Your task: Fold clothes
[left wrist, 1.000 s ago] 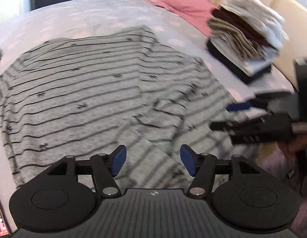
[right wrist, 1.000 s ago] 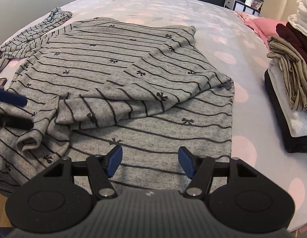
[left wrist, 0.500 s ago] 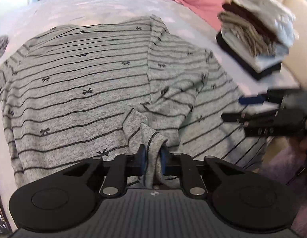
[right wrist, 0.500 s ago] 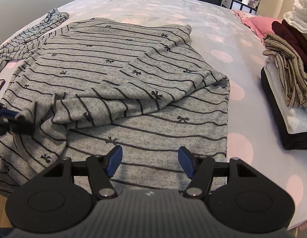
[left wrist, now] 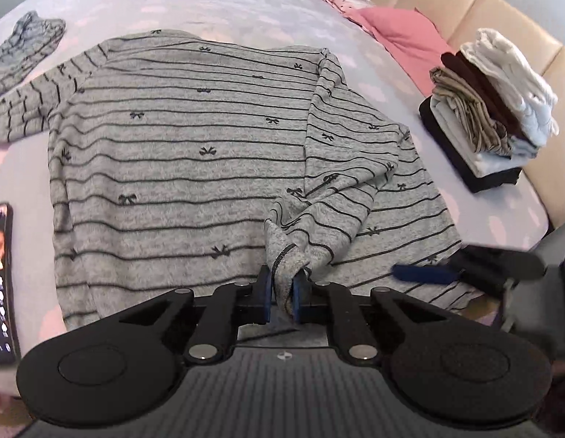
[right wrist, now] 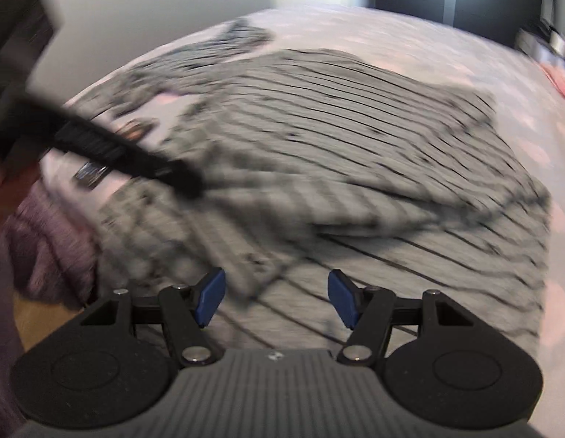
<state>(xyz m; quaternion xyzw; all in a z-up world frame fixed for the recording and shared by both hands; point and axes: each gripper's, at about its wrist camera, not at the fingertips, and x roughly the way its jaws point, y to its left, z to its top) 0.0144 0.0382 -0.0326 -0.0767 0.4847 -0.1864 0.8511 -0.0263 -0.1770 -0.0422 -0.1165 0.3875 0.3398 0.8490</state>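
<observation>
The left gripper [left wrist: 282,292] is pinching the sleeve cuff [left wrist: 287,255] of the striped top [left wrist: 180,153], the right gripper [right wrist: 275,299] is hovering wide open and empty, and the sleeve probably needs laying straight next.

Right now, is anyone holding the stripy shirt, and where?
Yes. The left gripper is shut on the cuff end of the grey striped shirt's folded-over sleeve. The right gripper is open, holding nothing.

No readable text; phone [left wrist: 1,284] screen icons and face too small to read.
</observation>
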